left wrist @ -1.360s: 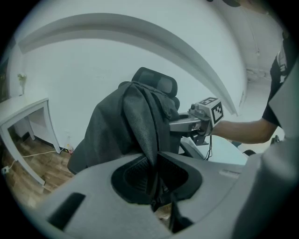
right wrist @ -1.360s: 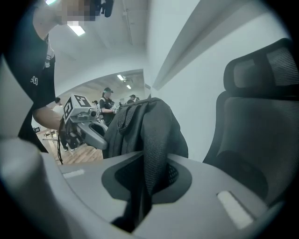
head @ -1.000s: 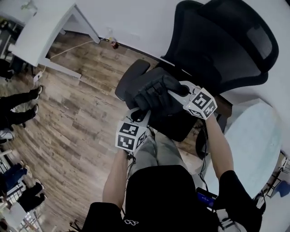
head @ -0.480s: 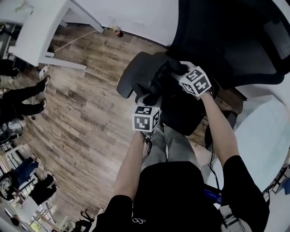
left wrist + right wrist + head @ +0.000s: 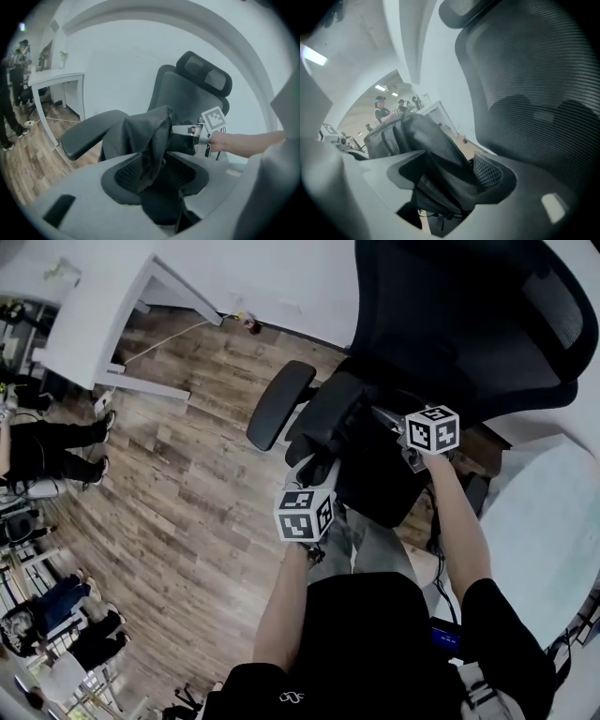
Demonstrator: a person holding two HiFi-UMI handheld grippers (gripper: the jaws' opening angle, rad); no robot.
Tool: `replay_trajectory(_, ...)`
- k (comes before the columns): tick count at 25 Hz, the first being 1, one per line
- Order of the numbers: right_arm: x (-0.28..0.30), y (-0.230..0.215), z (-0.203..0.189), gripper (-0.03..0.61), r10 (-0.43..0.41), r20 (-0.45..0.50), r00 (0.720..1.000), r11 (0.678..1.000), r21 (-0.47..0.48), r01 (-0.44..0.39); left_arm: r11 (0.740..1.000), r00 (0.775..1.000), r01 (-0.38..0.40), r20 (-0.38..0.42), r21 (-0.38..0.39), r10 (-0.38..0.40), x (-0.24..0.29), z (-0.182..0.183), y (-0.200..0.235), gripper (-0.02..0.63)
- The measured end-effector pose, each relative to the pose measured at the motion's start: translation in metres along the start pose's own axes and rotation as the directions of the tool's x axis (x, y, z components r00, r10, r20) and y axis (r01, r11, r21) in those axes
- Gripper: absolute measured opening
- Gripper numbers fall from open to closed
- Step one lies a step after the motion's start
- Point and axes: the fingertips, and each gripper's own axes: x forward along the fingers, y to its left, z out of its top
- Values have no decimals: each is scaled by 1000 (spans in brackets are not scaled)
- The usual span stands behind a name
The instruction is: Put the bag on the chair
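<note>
Black bag (image 5: 330, 420) was slumped on the chair (image 5: 450, 324) seat, so I was at the let-go step. Left tool (image 5: 317, 468) and right tool (image 5: 382, 414) had jaws opening, fabric loose between them. Next, I'd guess: back both out without snagging it.

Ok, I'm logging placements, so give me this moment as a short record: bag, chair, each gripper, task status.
bag: dark fabric bag, lying on the seat beside the armrest
chair: black office chair with a mesh back, on a wood floor
left gripper: jaws opening, a fold of bag fabric hanging between them
right gripper: jaws opening, bag fabric between them
task status: bag appears set down, release under way
</note>
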Motion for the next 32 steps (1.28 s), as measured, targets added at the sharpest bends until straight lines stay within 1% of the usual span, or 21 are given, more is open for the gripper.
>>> replay_trajectory(1, -10, 1, 5, 327, -8, 33, 999, 1000, 17, 8, 1000, 1000, -5, 30, -17, 5, -7, 4, -2, 157)
replay_trajectory(3, -31, 9, 19, 301, -23, 113, 993, 999, 26, 20, 999, 995, -8, 101, -40, 12, -21, 19, -8, 88)
replay_trajectory(4, -43, 15, 30, 259, -26, 163, 986, 999, 35, 21, 999, 990, -3, 139, -44, 9, -26, 30, -13, 61)
replay_trajectory(6, -70, 35, 53, 41, -9, 275, 961, 996, 83, -14, 999, 975, 16, 221, -27, -10, -36, 60, -27, 38)
replay_trajectory(7, -83, 48, 65, 5, 15, 331, 944, 993, 105, -53, 1000, 964, 23, 267, -9, -20, -42, 77, -35, 26)
replay_trajectory(8, -96, 63, 79, 6, 43, 384, 922, 989, 112, -93, 1000, 949, 27, 314, 9, -28, -48, 97, -43, 4)
replay_trajectory(9, -109, 76, 93, 6, 69, 429, 901, 987, 102, -124, 999, 932, 29, 361, 25, -36, -54, 116, -51, -5)
replay_trajectory(12, -147, 110, 131, 6, 152, 512, 845, 984, 0, -177, 998, 876, 40, 479, 53, -60, -74, 166, -77, -4)
replay_trajectory(14, -172, 128, 157, 5, 180, 556, 811, 983, -73, -168, 998, 842, 31, 537, 60, -59, -89, 189, -90, -3)
replay_trajectory(15, -183, 135, 171, 5, 172, 575, 800, 985, -98, -141, 998, 826, 23, 562, 58, -51, -97, 198, -94, -2)
replay_trajectory(16, -192, 142, 182, 5, 149, 589, 794, 988, -117, -99, 998, 810, 12, 585, 57, -43, -106, 205, -97, -2)
replay_trajectory(18, -206, 153, 198, 6, 84, 601, 795, 989, -148, 8, 998, 785, -20, 619, 64, -24, -124, 213, -101, -2)
replay_trajectory(20, -216, 163, 202, 6, 30, 599, 800, 979, -177, 96, 996, 769, -58, 639, 66, 2, -140, 216, -105, 0)
replay_trajectory(21, -219, 166, 202, 6, 18, 595, 804, 976, -184, 114, 995, 764, -70, 645, 64, 12, -146, 217, -105, 0)
replay_trajectory(25, -226, 171, 203, 6, 24, 584, 811, 977, -185, 104, 993, 756, -97, 654, 64, 31, -154, 218, -109, 0)
replay_trajectory(28, -228, 174, 206, 6, 28, 582, 813, 968, -219, 123, 991, 757, -112, 652, 76, 35, -154, 219, -113, 0)
replay_trajectory(32, -232, 169, 203, 8, 24, 581, 813, 968, -216, 126, 988, 758, -127, 651, 90, 38, -155, 218, -114, 0)
